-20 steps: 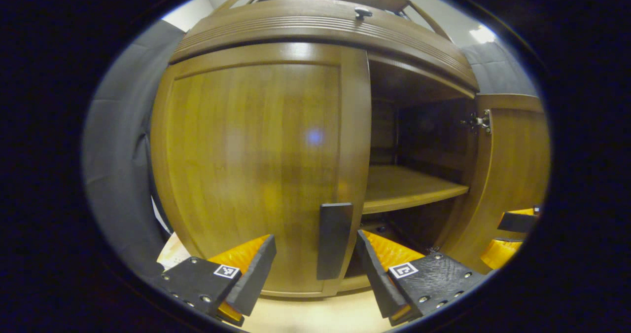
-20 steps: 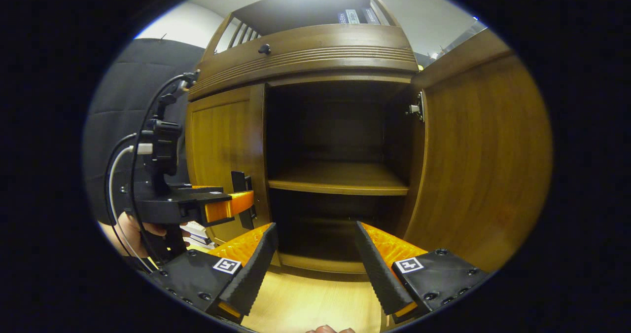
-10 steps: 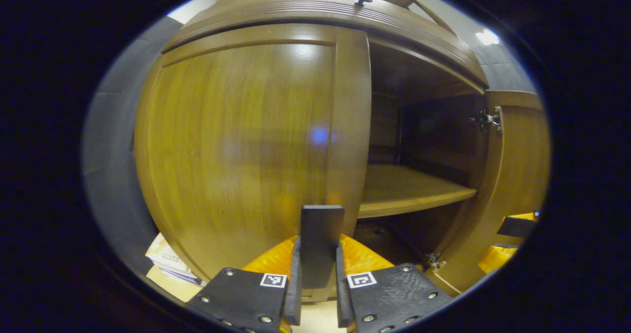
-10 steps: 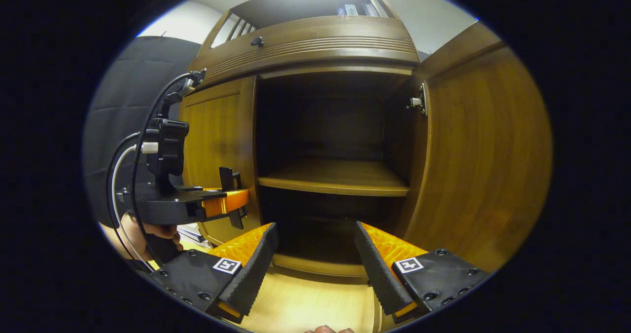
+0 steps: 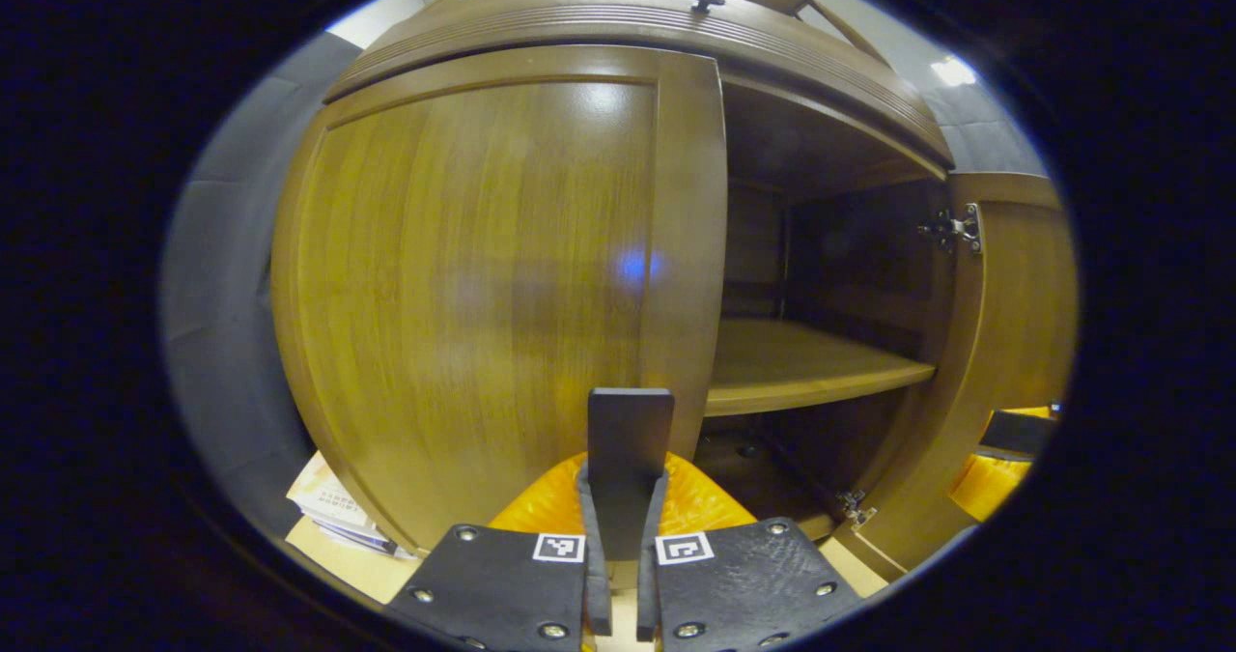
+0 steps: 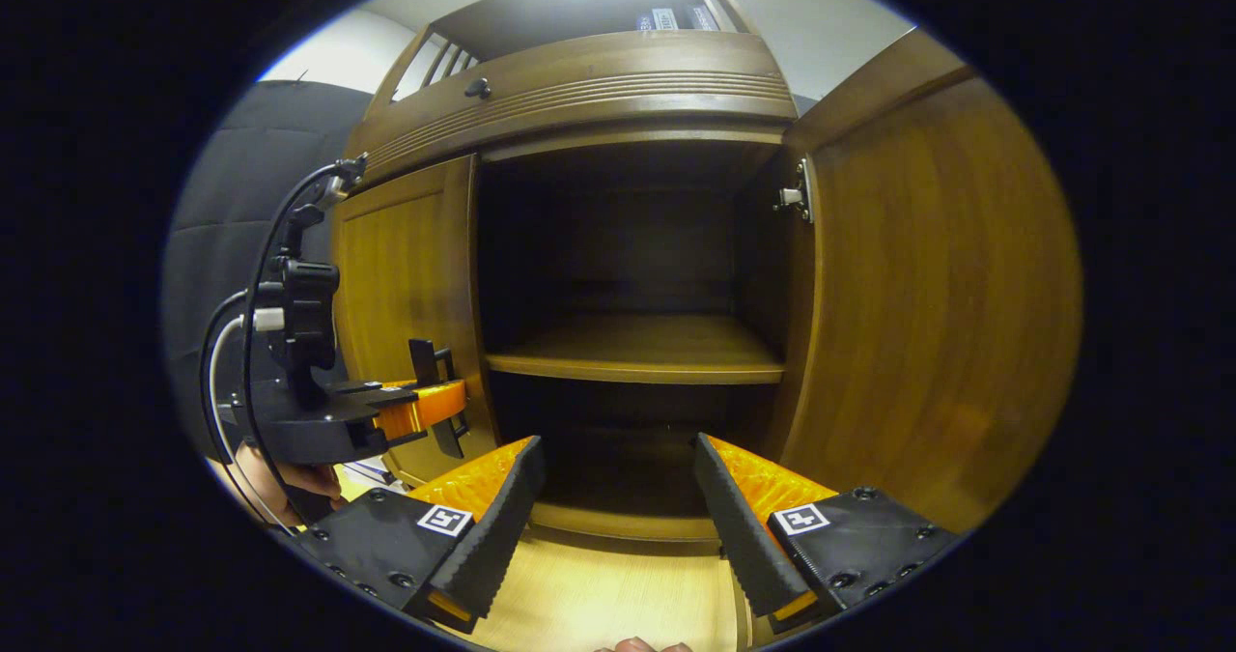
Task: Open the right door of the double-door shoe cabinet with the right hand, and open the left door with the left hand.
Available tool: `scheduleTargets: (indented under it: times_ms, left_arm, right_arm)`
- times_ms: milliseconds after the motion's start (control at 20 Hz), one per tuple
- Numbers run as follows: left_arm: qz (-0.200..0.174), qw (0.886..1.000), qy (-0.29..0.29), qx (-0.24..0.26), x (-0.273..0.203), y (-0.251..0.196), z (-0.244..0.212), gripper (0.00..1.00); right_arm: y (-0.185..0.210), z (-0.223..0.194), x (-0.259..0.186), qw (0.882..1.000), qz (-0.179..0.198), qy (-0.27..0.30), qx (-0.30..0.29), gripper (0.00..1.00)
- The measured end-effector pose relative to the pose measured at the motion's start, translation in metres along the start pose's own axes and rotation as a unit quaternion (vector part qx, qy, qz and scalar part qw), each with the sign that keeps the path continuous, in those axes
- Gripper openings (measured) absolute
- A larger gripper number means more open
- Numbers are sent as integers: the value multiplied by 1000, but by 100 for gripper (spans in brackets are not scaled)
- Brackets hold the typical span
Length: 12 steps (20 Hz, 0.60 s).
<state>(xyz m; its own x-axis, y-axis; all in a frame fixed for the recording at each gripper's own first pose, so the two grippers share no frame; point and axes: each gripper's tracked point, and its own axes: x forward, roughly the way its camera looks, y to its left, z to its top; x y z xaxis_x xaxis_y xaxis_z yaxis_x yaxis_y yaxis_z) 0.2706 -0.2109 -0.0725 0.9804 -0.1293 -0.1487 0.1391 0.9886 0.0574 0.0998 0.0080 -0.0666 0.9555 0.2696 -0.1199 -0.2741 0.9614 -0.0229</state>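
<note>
Your left gripper is clamped on the left door's handle; left door barely ajar, right door wide open. Right gripper spread, empty. Pull off the hinge arc and the handle may slip out.

Probably a recording booth: dark cloth wall behind a wooden shoe cabinet.
</note>
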Motion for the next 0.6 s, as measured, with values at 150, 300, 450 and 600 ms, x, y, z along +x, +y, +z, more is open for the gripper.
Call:
scheduleTargets:
  times_ms: [150,300,450,600]
  left_arm:
    - [-10,1000,-3,-3,-11,0,-2,12]
    - [-22,1000,-6,-1,-27,1,-4,14]
    - [-31,999,-8,-2,-43,5,-6,12]
    - [-35,999,-9,-1,-59,8,-7,12]
  right_arm:
    - [1,-4,-8,1000,-10,4,8,94]
    - [1,-8,-20,1000,-19,8,16,94]
    - [9,-15,-32,999,-24,16,23,93]
    - [17,-19,-43,999,-26,19,26,93]
